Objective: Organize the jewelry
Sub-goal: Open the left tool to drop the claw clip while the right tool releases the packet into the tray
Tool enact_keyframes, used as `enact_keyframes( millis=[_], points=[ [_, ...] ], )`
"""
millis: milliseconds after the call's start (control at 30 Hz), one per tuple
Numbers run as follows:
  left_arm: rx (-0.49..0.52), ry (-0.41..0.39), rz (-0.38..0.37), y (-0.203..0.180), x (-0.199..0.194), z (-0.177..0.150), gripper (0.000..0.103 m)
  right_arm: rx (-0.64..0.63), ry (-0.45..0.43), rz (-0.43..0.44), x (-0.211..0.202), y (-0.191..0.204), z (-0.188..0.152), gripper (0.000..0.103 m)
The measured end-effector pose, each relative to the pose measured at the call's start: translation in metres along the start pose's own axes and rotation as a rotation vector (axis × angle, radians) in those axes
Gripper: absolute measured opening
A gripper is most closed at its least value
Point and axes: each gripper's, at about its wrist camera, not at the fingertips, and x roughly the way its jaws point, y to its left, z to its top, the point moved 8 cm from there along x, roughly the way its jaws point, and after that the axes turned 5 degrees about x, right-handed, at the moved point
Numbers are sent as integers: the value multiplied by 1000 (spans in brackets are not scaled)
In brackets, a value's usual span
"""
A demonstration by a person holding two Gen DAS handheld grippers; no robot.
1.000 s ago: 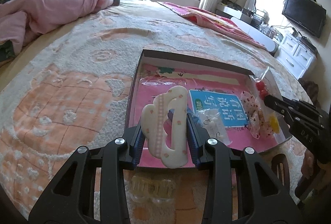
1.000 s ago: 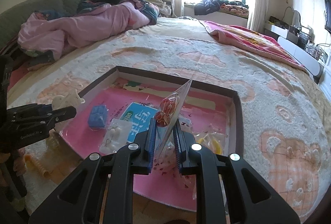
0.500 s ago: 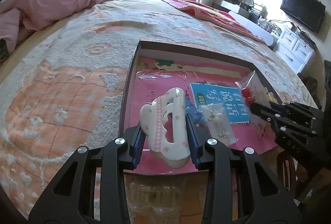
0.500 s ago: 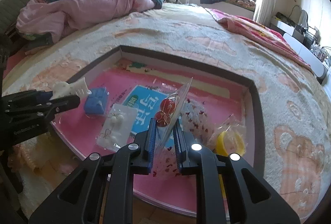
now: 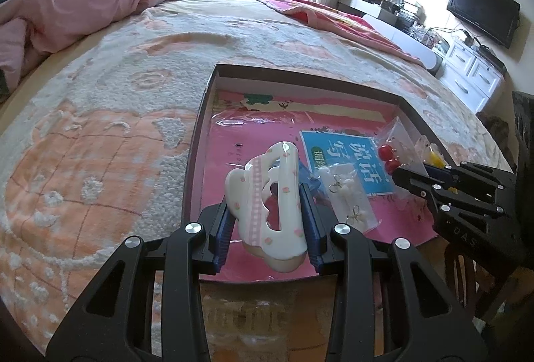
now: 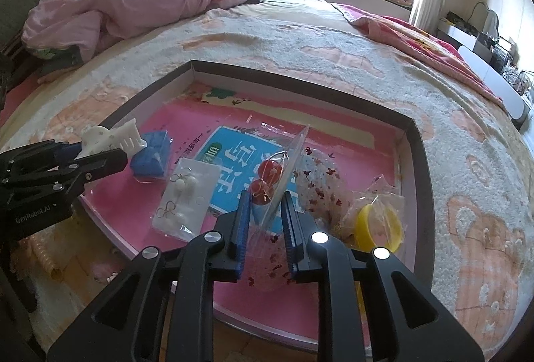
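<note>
Overhead, glossy scalloped white hair claw (image 5: pixel 270 205) between ribbed blue tongs (image 5: pixel 268 221).

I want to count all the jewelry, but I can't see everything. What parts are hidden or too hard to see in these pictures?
- Blue item: left wrist view, mostly hidden behind the white hair clip; unclear what it is.
- Yellow piece: left wrist view, largely hidden behind the right gripper.
- Beige ridged thing beside the tray: right wrist view, partly hidden by the left gripper.
- Earring bag: clasps too small to make out.
</note>
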Motion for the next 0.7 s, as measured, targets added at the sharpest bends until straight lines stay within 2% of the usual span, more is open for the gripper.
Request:
enact_keyframes(
  millis=[267, 333, 500, 567, 633, 700],
  points=[
    [6, 2, -10, -1, 2, 1, 29, 43, -29, 9, -10, -7, 1, 45],
    [5, -1, -10, 0, 1, 1, 31, 55, -42, 11, -15, -9, 1, 46],
    [-6, -29, -20, 1, -10, 4, 45, 86, -86, 11, -33, -14, -2, 56],
    [-10, -47, -23, 2, -16, 7, 57, 87, -95, 7, -39, -15, -4, 56],
    [-17, -70, -18, 4, -25, 9, 58, 88, -105, 7, -45, -15, -5, 59],
    [-30, -87, -13, 6, -33, 9, 66, 98, -115, 8, -51, -16, -5, 64]
  ],
)
